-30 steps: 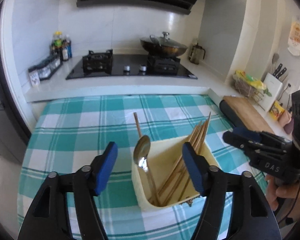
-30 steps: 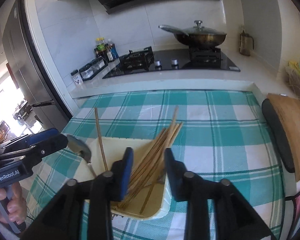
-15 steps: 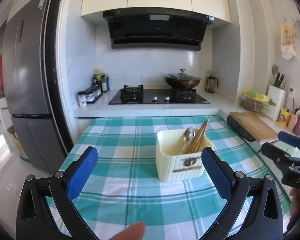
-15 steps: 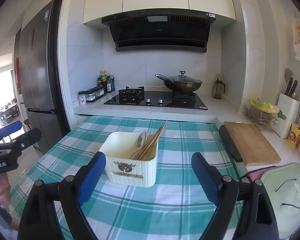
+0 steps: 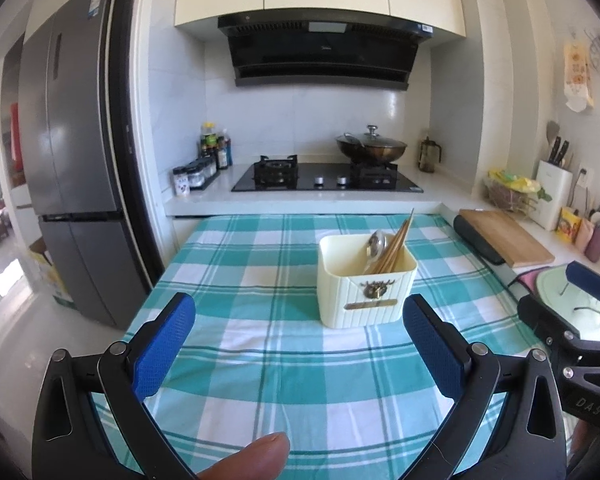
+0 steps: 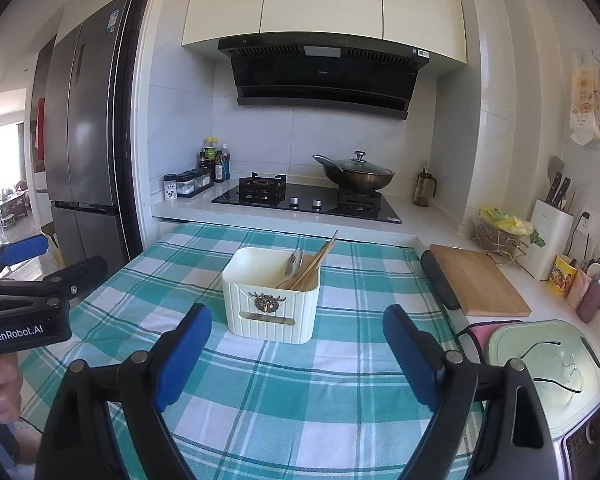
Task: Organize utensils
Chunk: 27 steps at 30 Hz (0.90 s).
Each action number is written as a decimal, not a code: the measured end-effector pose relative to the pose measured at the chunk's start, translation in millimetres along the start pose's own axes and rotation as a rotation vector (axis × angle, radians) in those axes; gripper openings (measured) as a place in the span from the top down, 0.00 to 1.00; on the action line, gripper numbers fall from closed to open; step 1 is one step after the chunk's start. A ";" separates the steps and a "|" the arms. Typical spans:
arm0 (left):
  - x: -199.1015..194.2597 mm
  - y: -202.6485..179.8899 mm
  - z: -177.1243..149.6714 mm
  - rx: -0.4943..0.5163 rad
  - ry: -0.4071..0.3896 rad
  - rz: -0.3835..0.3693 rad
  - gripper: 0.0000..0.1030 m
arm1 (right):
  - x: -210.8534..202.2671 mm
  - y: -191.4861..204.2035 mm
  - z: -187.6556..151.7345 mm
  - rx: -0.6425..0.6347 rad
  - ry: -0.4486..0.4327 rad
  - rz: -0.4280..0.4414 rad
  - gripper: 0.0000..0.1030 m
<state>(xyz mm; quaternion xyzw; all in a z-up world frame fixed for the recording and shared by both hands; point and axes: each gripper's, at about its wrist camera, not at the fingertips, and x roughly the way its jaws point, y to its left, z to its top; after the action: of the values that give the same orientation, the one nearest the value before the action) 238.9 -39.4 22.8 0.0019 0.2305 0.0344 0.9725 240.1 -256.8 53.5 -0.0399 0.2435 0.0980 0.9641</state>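
A cream utensil box (image 5: 366, 294) (image 6: 271, 304) stands on the green checked tablecloth (image 5: 260, 340) (image 6: 300, 392). It holds several wooden chopsticks (image 5: 396, 244) (image 6: 314, 258) and a metal spoon (image 5: 376, 242) (image 6: 295, 260), all leaning to the right. My left gripper (image 5: 298, 338) is open and empty, held back from the box and above the cloth. My right gripper (image 6: 296, 350) is open and empty, also back from the box. Each gripper shows at the edge of the other's view.
A wooden cutting board (image 6: 480, 280) and a pale green lidded container (image 6: 548, 368) lie on the counter to the right. The stove with a lidded wok (image 6: 354, 174) is behind the table. A fridge (image 5: 72, 184) stands at the left.
Both grippers have pulled back and up from the box and opened wide. One second ago they were close over the box among the chopsticks and spoon.
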 end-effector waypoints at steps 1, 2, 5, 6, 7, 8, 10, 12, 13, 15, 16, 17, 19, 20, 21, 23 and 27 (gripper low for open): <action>-1.4 0.2 0.1 0.001 0.000 0.006 0.00 | -0.7 0.1 -0.6 0.001 0.002 0.000 0.13; -2.4 -0.1 0.1 0.002 0.001 0.011 0.00 | -1.3 -0.1 -1.2 0.001 0.004 -0.001 0.13; -4.3 -2.5 0.4 0.008 0.005 0.029 0.00 | -2.4 0.3 -3.5 0.007 0.018 0.005 0.13; -4.7 -3.0 0.1 0.011 0.006 0.033 0.00 | -4.0 1.6 -4.4 0.008 0.020 0.009 0.13; -4.7 -3.9 0.2 0.015 0.009 0.037 0.00 | -5.7 2.6 -5.3 0.007 0.019 0.013 0.13; -5.3 -4.5 0.3 0.015 0.013 0.040 0.00 | -7.2 3.7 -5.5 0.004 0.017 0.015 0.13; -5.1 -4.9 1.4 0.008 0.027 0.034 0.00 | -10.4 4.6 -5.0 -0.002 0.009 0.014 0.13; -4.8 -3.2 2.3 -0.012 0.044 0.025 0.00 | -13.4 4.9 -3.4 -0.005 -0.001 0.013 0.13; -5.0 -2.0 2.7 -0.024 0.047 0.027 0.00 | -14.7 5.0 -3.1 -0.004 -0.005 0.012 0.13; -5.8 -0.4 3.2 -0.031 0.050 0.031 0.00 | -17.5 4.2 -1.8 0.000 -0.017 0.005 0.13; -5.8 -0.6 3.4 -0.029 0.052 0.030 0.00 | -18.3 4.2 -1.2 0.002 -0.019 0.002 0.13; -6.0 -0.4 3.7 -0.027 0.053 0.030 0.00 | -18.8 3.7 -0.8 0.004 -0.020 -0.001 0.13; -6.1 -0.3 3.1 -0.021 0.050 0.036 0.00 | -19.4 2.8 0.2 0.011 -0.021 -0.001 0.13; -6.2 -0.2 3.0 -0.018 0.049 0.042 0.00 | -19.6 3.0 0.3 0.013 -0.022 0.003 0.13; -6.3 -0.2 3.0 -0.017 0.048 0.046 0.00 | -19.8 3.2 0.4 0.015 -0.020 0.007 0.13; -6.3 0.3 2.7 -0.014 0.049 0.047 0.00 | -19.8 2.7 0.9 0.018 -0.020 0.012 0.13; -6.0 0.6 2.1 -0.009 0.052 0.047 0.00 | -19.2 3.8 0.7 0.012 -0.020 0.014 0.13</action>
<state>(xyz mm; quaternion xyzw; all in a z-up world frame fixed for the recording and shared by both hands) 234.5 -39.2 27.4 0.0023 0.2557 0.0585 0.9650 223.1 -256.2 63.2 -0.0312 0.2346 0.1037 0.9660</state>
